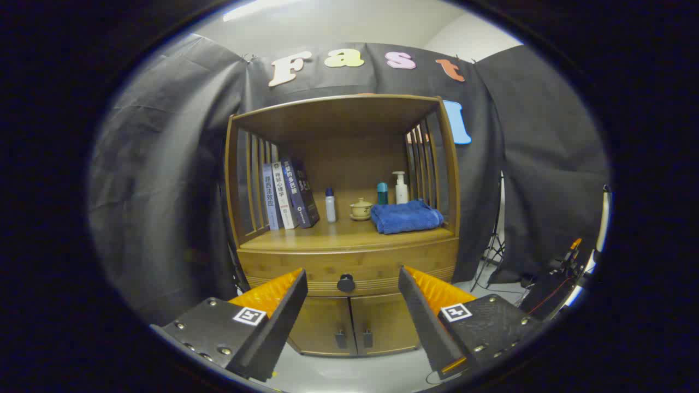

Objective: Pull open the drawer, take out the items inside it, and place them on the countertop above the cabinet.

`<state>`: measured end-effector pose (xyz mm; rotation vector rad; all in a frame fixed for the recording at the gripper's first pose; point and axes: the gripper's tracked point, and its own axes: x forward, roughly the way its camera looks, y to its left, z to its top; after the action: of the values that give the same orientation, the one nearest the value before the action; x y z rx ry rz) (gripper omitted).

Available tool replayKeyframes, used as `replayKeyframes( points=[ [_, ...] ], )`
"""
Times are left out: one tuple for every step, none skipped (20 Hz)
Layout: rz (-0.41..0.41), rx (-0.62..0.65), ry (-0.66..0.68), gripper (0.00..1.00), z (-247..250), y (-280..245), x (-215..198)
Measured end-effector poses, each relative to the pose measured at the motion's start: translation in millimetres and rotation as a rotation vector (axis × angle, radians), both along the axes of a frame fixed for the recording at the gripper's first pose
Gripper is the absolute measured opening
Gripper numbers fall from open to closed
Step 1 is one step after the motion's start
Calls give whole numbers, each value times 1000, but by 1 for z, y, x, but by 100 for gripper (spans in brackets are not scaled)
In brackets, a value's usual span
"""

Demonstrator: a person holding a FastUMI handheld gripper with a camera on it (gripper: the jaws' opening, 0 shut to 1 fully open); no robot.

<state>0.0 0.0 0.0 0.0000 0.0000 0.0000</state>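
Knob (345, 283) and claw (352, 292) are what matter here: the dark round knob sits dead ahead of me, in the gap between my two fingers and beyond their tips, not yet touched. My claw is spread wide, holding nothing, with one finger off to the left of the knob and the other off to the right.

The knob is fixed at the middle of the drawer (306, 265) front, a broad wooden band whose long axis runs left to right across the cabinet (327, 327). The drawer looks fully shut, flush with the cabinet face, so I can't see what is inside it. Below it are two small doors (355, 322) with their own little handles, nearer the floor. Above it lies the desk (338, 237), the shelf surface where the items are meant to end up. It already carries books (286, 194) at the far left, a small bottle (330, 204), a lidded cup (361, 208), a pump bottle (401, 187) and a folded blue towel (407, 216) on the right. Bare wood shows along the near edge in the middle.

My judgement: I am centred well enough left to right, so the move is straight forward toward the far side until the knob sits between the fingers, then close and pull back near. Nothing has been opened yet.
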Motion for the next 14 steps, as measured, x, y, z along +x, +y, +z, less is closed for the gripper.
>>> replayKeyframes(
  points=[
    [1,2,-3,100,0,1,0],
    [3,3,-3,100,-1,2,2],
    [4,2,-2,100,-2,3,1],
    [6,-3,0,100,-5,5,3],
    [5,-9,0,100,-6,5,4],
    [6,-16,0,100,-7,6,5],
    [6,-16,-2,100,-8,7,7],
    [11,-15,-6,100,-10,9,9],
    [16,-13,-6,100,-13,11,11],
    [20,-13,-6,100,-17,12,13],
    [20,-15,-3,100,-21,13,16],
    [23,-21,4,100,-27,15,19],
    [22,-27,9,100,-32,15,23],
    [22,-36,10,100,-36,16,27]
  ],
)
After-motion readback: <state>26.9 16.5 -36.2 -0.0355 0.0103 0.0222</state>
